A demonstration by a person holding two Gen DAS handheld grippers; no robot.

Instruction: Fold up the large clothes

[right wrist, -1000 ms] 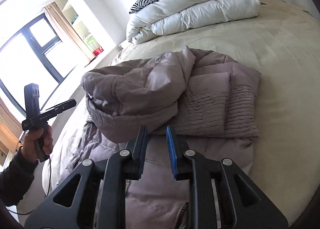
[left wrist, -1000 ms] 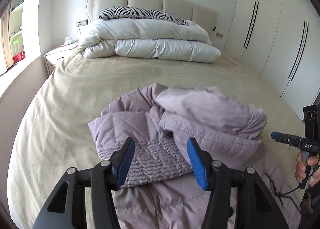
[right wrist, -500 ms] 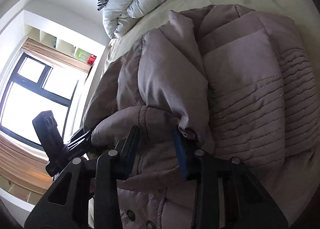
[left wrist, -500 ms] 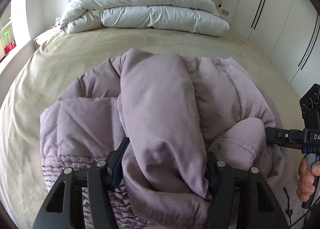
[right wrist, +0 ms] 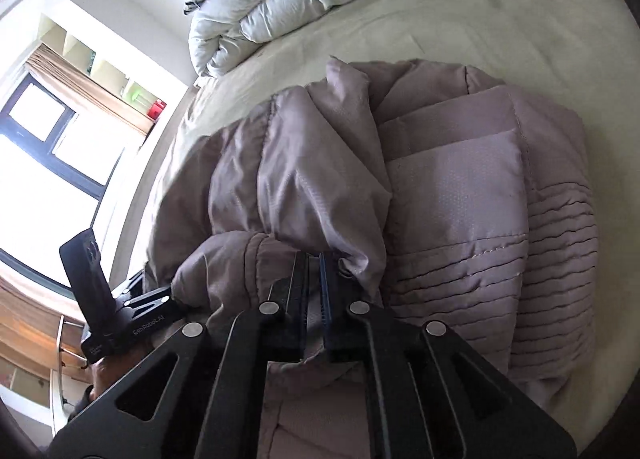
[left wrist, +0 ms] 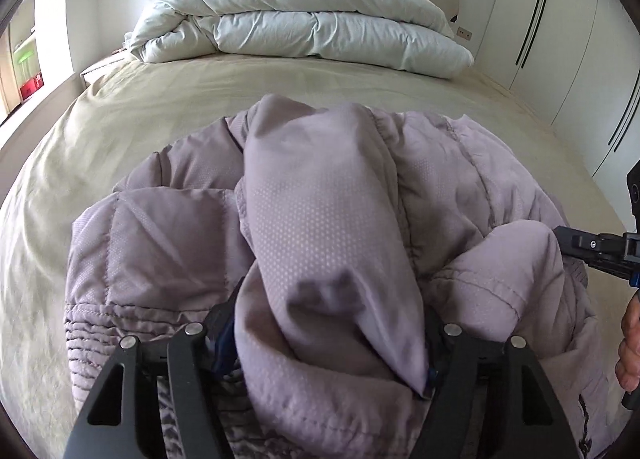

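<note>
Already the jacket (left wrist: 320, 243) lies partly folded on the bed (left wrist: 132, 127), its quilted half flat ahead of both tools. The right gripper (right wrist: 314, 283) has its jaws pinched together on a fold of the jacket's puffy edge. The left gripper (left wrist: 328, 339) is opening, its jaws wide around a thick hump of fabric. Bunched top layers likely remain to flatten and fold over.

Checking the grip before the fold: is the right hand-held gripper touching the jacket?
Touching. The right wrist view shows the right hand-held gripper shut on a fold of the jacket.
</note>
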